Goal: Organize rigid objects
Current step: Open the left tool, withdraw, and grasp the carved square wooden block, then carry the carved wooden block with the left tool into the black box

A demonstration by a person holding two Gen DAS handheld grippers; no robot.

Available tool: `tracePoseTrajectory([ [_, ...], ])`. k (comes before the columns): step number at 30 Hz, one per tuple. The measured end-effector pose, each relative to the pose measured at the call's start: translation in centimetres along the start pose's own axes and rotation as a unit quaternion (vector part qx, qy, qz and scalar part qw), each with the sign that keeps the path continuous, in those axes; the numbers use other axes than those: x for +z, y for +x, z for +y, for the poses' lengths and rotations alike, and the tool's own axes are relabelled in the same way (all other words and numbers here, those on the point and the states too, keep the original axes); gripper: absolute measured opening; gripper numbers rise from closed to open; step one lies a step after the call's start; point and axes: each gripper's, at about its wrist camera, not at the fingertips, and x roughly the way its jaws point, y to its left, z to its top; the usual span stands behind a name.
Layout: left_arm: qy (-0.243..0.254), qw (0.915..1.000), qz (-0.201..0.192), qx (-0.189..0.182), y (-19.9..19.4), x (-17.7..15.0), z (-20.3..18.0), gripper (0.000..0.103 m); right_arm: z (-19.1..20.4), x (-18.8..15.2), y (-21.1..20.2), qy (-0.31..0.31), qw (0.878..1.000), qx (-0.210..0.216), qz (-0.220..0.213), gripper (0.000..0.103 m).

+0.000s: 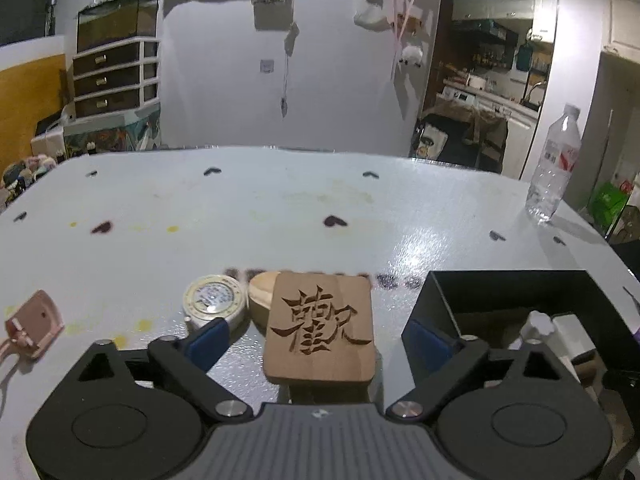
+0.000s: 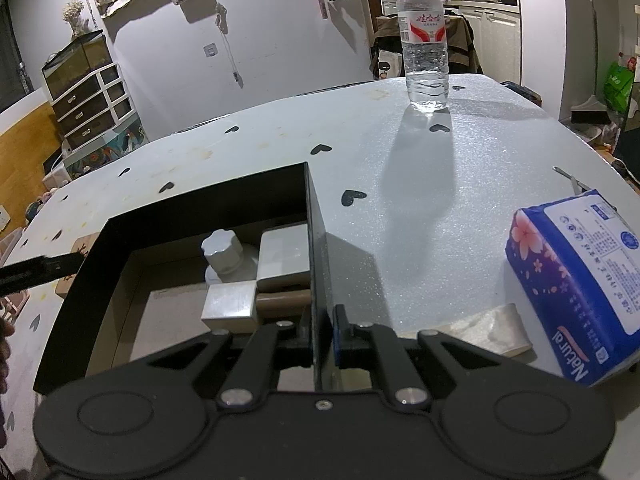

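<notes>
A square wooden coaster (image 1: 320,328) carved with a Chinese character lies flat on the white table (image 1: 280,208). My left gripper (image 1: 318,342) straddles it, open, with a gap between each blue pad and the coaster's edges. Left of it lie a round tape measure (image 1: 214,300) and a round wooden piece (image 1: 260,292). To the right stands a black open box (image 1: 436,292). My right gripper (image 2: 320,340) is shut on the right wall of that black box (image 2: 316,240). Inside it are a white capped bottle (image 2: 222,250) and white blocks (image 2: 280,256).
A water bottle (image 2: 424,40) stands at the far right of the table. A blue tissue pack (image 2: 576,280) and a pale flat slab (image 2: 480,328) lie right of the box. A pink clip-like item (image 1: 34,324) lies at the left. Drawers (image 1: 112,76) stand beyond the table.
</notes>
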Motion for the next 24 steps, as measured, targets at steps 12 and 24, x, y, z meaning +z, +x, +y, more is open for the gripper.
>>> tracePoseTrajectory([
  [12, -0.024, 0.9994, 0.022, 0.005, 2.4, 0.0, 0.4, 0.067, 0.1, 0.0, 0.0, -0.001, 1.0, 0.0, 0.0, 0.009],
  [24, -0.079, 0.9966, 0.021, 0.002, 1.9, -0.1, 1.9, 0.065, 0.1, -0.1, 0.0, 0.0, 1.0, 0.002, 0.0, 0.009],
])
